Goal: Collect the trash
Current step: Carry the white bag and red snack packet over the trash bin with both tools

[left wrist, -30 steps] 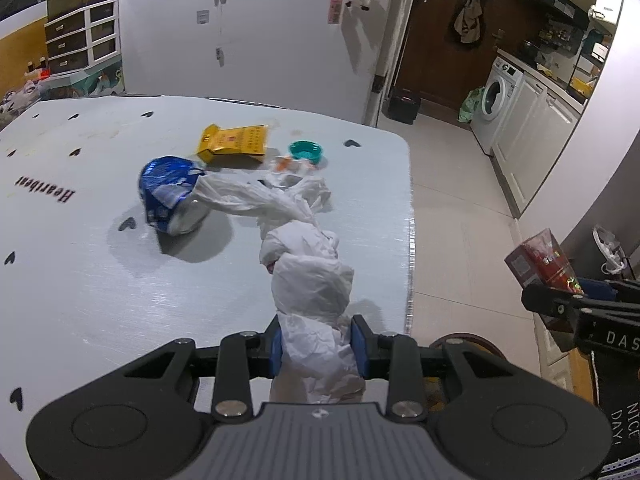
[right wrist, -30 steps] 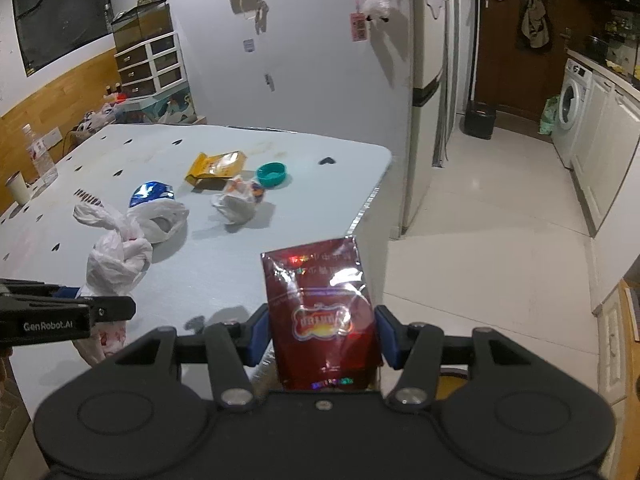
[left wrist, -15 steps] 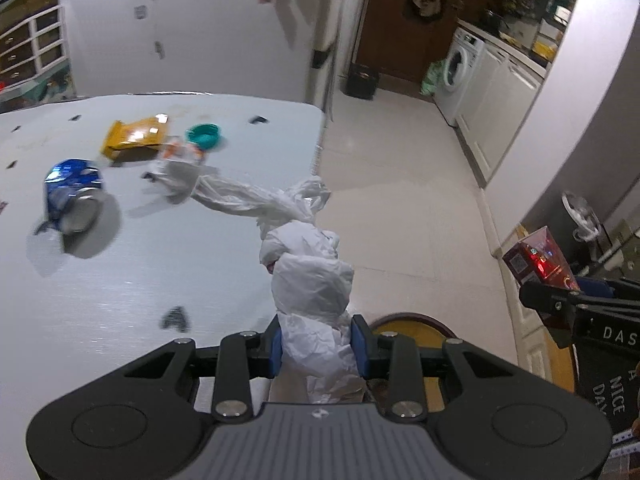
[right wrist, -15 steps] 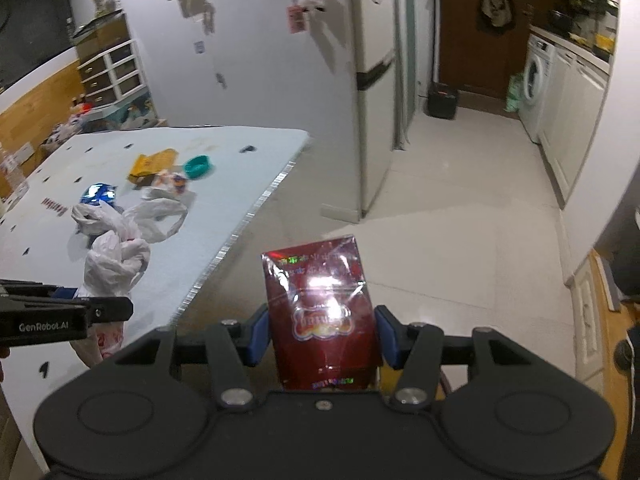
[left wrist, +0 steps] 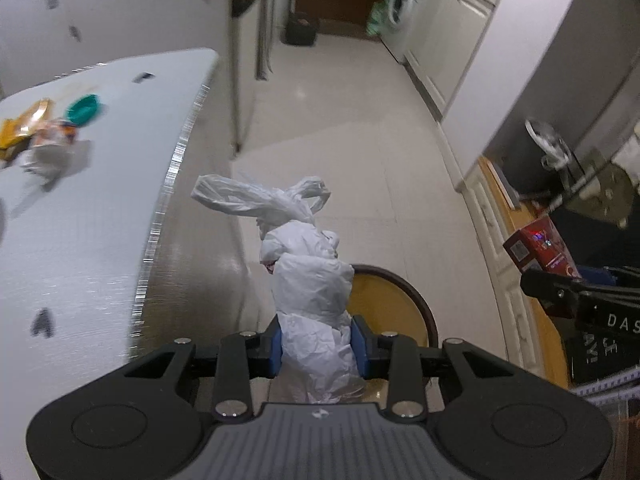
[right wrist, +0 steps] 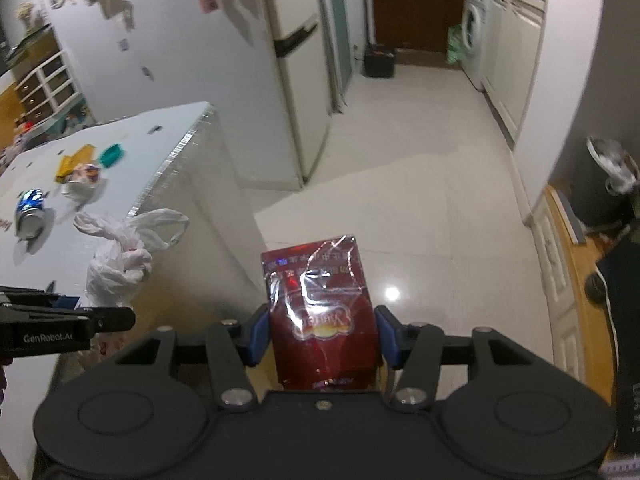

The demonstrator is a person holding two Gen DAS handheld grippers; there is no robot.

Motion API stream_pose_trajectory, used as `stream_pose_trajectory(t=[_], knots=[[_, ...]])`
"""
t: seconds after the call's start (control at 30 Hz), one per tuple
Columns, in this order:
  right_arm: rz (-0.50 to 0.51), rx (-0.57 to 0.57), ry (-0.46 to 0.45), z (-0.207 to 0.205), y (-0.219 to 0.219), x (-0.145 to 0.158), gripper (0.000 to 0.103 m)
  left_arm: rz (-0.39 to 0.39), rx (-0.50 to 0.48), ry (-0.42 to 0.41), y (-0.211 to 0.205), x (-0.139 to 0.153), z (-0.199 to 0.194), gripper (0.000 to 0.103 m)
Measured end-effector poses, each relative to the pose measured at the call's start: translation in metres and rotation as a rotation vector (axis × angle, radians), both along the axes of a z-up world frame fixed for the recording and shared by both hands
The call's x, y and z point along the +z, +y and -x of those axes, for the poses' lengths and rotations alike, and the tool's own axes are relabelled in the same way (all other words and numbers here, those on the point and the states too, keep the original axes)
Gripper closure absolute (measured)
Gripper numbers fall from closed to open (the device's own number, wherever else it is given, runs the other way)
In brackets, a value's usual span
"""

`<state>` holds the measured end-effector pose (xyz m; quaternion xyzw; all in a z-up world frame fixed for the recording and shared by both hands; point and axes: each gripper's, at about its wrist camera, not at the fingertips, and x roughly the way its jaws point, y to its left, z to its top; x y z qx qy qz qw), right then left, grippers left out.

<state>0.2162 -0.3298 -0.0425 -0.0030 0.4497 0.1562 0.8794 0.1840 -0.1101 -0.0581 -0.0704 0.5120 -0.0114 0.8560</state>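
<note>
A: Both grippers have swung off the tabletop [left wrist: 80, 248] since a second ago. Back then the left gripper [left wrist: 318, 346] held its knotted white plastic bag [left wrist: 308, 280] over the tabletop, beside the blue wrapper; now the bag hangs past the tabletop's edge, above the floor [left wrist: 352, 128] and a round yellow seat with a dark rim [left wrist: 390, 304].

B: And its hold?

A: Unchanged. The jaws are narrow and clamp the bag's lower part between the blue pads [left wrist: 275, 346], with the bag's loop handles sticking up beyond them.

B: What about the right side?

A: The right gripper [right wrist: 322, 338] carries a dark red snack packet [right wrist: 320, 312], upright, pinched between its pads [right wrist: 256, 338], the same hold as before. The packet was over the tabletop's near corner earlier; now it is out over the shiny floor, well away from the tabletop's edge.

B: What's left on the tabletop?

A: The same litter, unmoved: a yellow packet [right wrist: 76, 158], a teal lid [right wrist: 111, 155] just beside it, a crumpled wrapper [right wrist: 82, 180] next to both, and the blue wrapper [right wrist: 30, 212] nearer the tabletop's near side. In the left wrist view these now sit at the far left, blurred.

B: Do the two grippers see each other?

A: Yes. The red packet shows at the right of the left wrist view, and the white bag at the left of the right wrist view, off the tabletop's corner.
</note>
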Motion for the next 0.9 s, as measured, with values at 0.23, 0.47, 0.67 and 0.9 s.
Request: stream_pose_trajectory(t=[0.23, 0.47, 0.67, 0.9], knots=[[0.016, -0.089, 0.085, -0.011, -0.027, -0.04, 0.048, 0.013, -0.088, 0.08, -0.027, -0.04, -0.033, 0.068], [0.032, -0.149, 0.176, -0.029, -0.044, -0.084, 0.048, 0.026, -0.181, 0.18, -0.055, -0.091, -0.061, 0.068], [0.009, -0.179, 0.261, -0.048, -0.048, -0.124, 0.048, 0.019, -0.226, 0.278, -0.069, -0.145, -0.08, 0.068], [-0.084, -0.246, 0.384, -0.064, -0.042, -0.169, 0.047, 0.035, -0.245, 0.359, -0.07, -0.194, -0.093, 0.067]])
